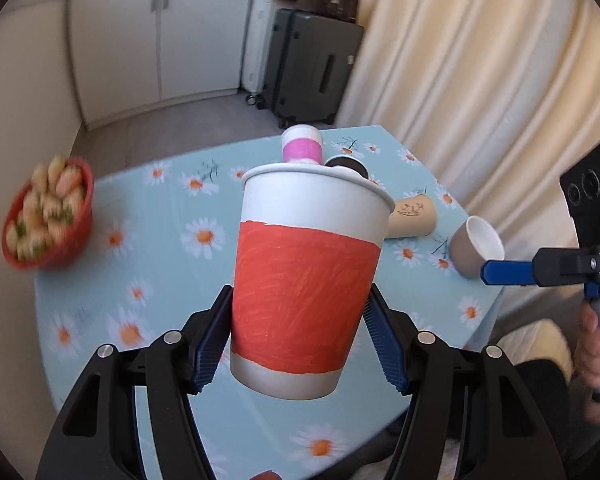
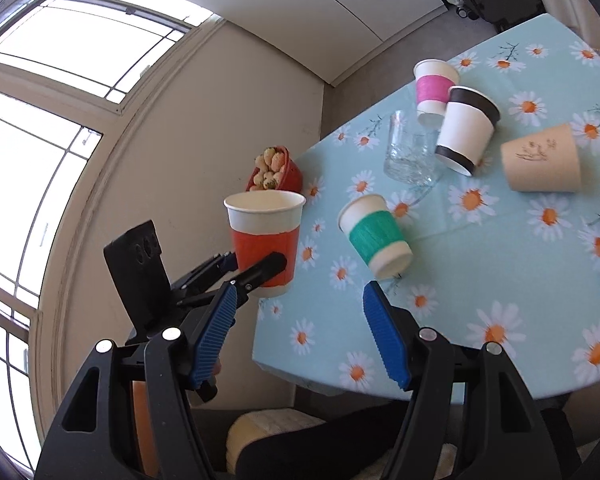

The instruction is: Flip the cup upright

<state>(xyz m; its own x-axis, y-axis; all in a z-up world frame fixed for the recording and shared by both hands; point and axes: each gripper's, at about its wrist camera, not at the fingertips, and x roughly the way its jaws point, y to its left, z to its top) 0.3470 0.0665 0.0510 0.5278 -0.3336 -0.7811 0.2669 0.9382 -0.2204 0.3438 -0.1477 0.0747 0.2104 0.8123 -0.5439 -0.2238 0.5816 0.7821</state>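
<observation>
Left tongs grip orange-banded cup mouth-up above worktop; right tongs gape, holding nothing.

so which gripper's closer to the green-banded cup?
Right. The right gripper is open, pointing toward the green-banded cup lying just ahead of its fingertips. The left gripper is off past the table edge, clamped on the orange cup.

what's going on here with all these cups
A person is working with two handheld grippers. The left gripper is clamped on the red-banded paper cup, holding it mouth-up in the air over the daisy-print table. The right gripper is open and holds nothing. The green-banded cup lies tipped over.
</observation>
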